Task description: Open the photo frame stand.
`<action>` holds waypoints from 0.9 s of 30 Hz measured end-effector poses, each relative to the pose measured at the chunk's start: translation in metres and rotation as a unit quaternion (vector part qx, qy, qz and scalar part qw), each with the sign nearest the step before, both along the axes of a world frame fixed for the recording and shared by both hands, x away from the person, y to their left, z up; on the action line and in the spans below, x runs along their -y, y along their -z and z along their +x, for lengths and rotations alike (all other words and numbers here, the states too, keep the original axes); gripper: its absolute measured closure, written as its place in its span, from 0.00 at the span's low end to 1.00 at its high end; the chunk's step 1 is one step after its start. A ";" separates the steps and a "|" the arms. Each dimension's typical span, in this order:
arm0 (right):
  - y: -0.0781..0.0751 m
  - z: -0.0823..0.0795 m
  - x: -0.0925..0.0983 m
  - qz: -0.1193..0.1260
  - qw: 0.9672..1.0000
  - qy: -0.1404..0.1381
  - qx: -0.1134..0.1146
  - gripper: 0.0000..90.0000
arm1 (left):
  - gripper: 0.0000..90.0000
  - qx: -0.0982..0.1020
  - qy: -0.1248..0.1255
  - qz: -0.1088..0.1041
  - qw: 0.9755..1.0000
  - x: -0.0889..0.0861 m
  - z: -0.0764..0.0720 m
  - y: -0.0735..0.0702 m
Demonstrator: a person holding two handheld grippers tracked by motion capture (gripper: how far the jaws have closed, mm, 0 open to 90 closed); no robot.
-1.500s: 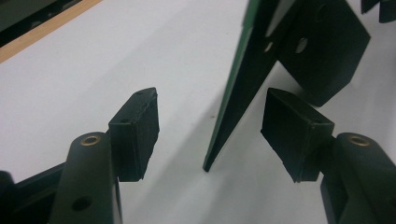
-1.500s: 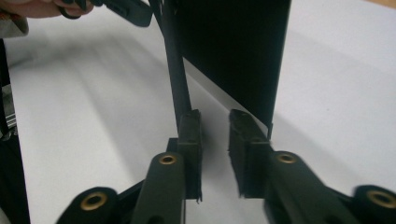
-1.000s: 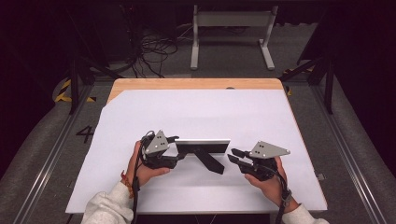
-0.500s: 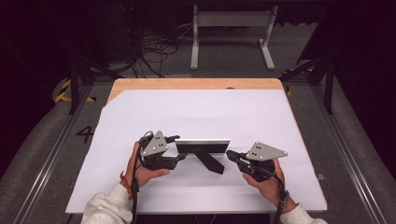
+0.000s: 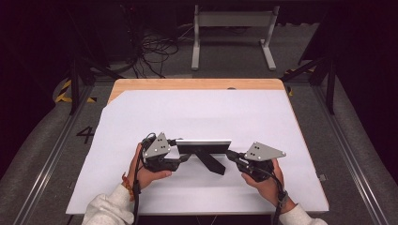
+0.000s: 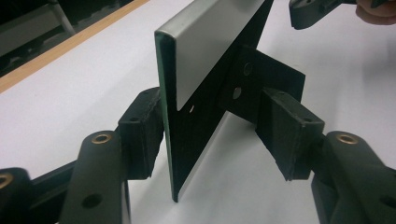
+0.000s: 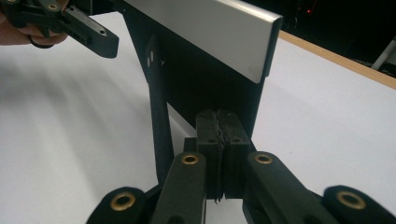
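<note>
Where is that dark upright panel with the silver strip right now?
In the high view the panel stands on the white sheet near the table's front edge, between the left gripper and the right gripper, one at each end.

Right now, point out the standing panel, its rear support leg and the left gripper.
standing panel (image 6: 210, 42), left gripper view, silver face.
rear support leg (image 5: 211, 162), high view, mid-length of the black strut.
left gripper (image 6: 219, 135), left gripper view, between its pads.
</note>
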State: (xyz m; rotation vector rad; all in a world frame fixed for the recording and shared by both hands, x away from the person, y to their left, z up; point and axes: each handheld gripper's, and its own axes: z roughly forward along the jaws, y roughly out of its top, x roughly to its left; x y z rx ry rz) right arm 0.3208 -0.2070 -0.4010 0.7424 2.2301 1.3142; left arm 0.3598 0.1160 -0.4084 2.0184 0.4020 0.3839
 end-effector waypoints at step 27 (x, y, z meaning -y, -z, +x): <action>0.003 0.009 -0.006 -0.016 1.000 0.020 -0.001 0.99 | 0.73 -0.004 -0.007 -0.020 1.000 -0.007 0.001 0.000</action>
